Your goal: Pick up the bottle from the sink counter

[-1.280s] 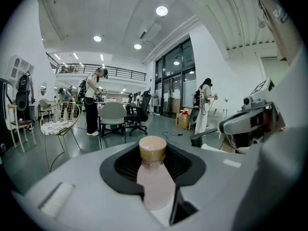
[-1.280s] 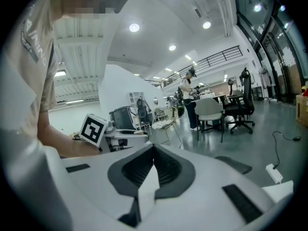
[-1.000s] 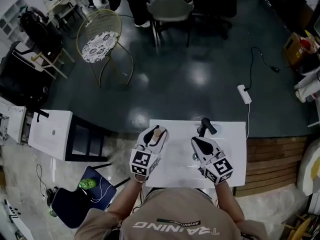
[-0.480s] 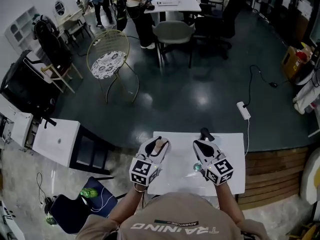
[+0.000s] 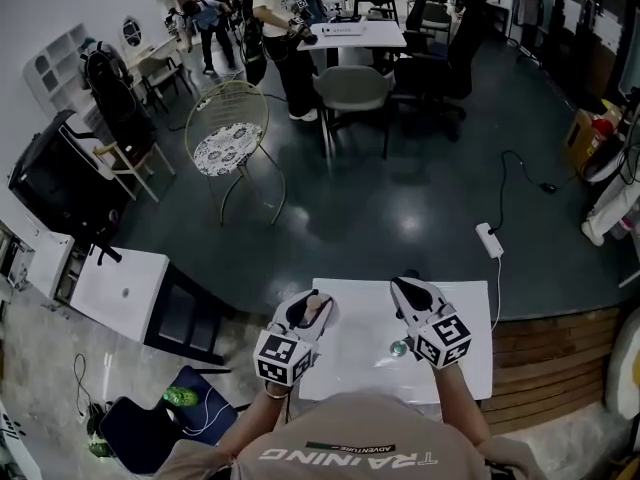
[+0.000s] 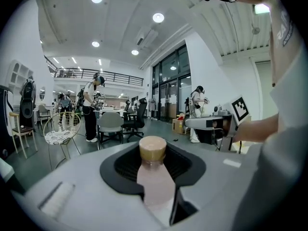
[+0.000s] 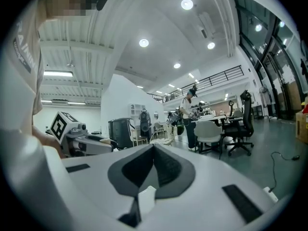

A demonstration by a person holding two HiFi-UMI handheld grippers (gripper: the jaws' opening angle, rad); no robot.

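My left gripper [image 5: 306,311] is shut on a pale pink bottle [image 5: 318,305] with a tan cap, held above the left part of the white sink counter [image 5: 350,363]. In the left gripper view the bottle [image 6: 154,177] lies between the black pads, cap [image 6: 152,149] pointing forward. Over the counter's right part, my right gripper [image 5: 409,290] is shut with nothing in it; its jaws meet in a line in the right gripper view [image 7: 154,150]. A round drain [image 5: 399,348] shows beside it.
A second white counter [image 5: 125,290] stands at the left, with a blue bag [image 5: 150,418] on the floor below it. Beyond lie a power strip [image 5: 489,240], a wire chair [image 5: 229,133], a grey chair [image 5: 352,90] and people by a table [image 5: 350,30].
The head view has tilted up, so the counter and both grippers sit lower in the picture. The left gripper still holds the bottle, and both grippers keep their places over the counter.
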